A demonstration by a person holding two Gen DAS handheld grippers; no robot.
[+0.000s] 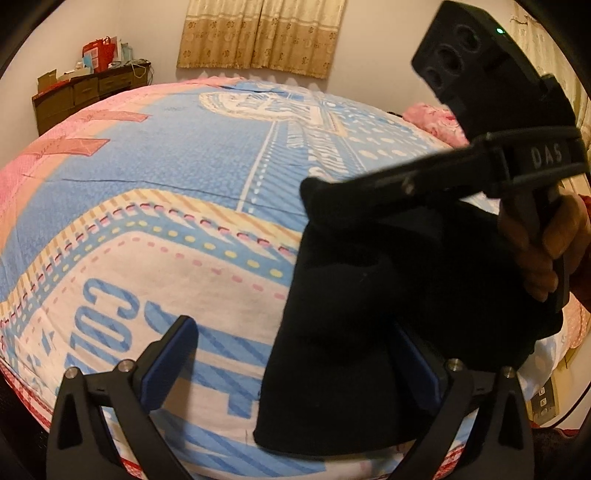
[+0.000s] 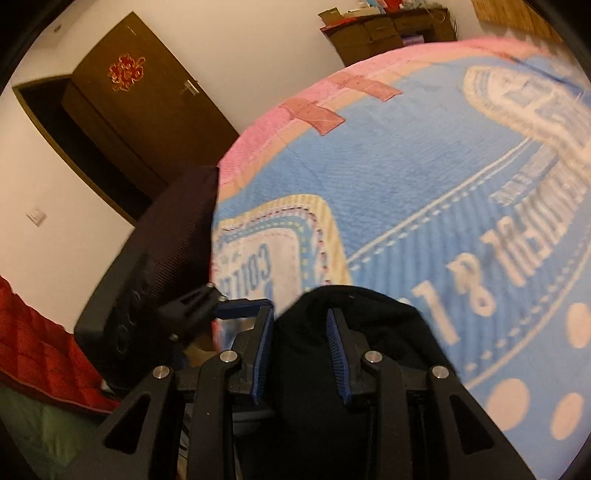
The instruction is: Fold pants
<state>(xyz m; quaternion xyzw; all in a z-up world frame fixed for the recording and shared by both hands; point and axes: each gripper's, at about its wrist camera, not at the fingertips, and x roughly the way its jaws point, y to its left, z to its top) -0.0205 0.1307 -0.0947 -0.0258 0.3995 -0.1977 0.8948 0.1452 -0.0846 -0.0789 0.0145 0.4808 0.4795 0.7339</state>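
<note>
Black fabric fills the near part of both views: the pants [image 2: 314,369] are bunched up and lifted off the bed [image 1: 166,166], hanging in a thick fold over its near edge.

From the right wrist camera, the right gripper [image 2: 300,354] is seen clamped on a fat wad of that cloth, its blue pads [image 2: 338,354] pressed into either side (not fully together, since the bundle is thick). The same tool is seen from the left camera coming in from the right, held by a hand [image 1: 543,251], with the pants [image 1: 351,350] draped down from its tip.

The left gripper [image 1: 295,369] is spread wide. One blue pad is bare over the bedspread, and the other is half hidden just behind the edge of the hanging cloth, so nothing is pinched between them.

Further back, the bed is covered by a blue, pink and cream printed spread with big lettering. A pink flowered pillow [image 1: 436,122] can be made out at the far right.

Beyond that, a brown dresser [image 1: 81,96] piled with bags and boxes is seen against the wall, gold patterned curtains [image 1: 258,33] hang behind the bed, and a dark door [image 2: 140,110] with a red knot ornament stands open.
</note>
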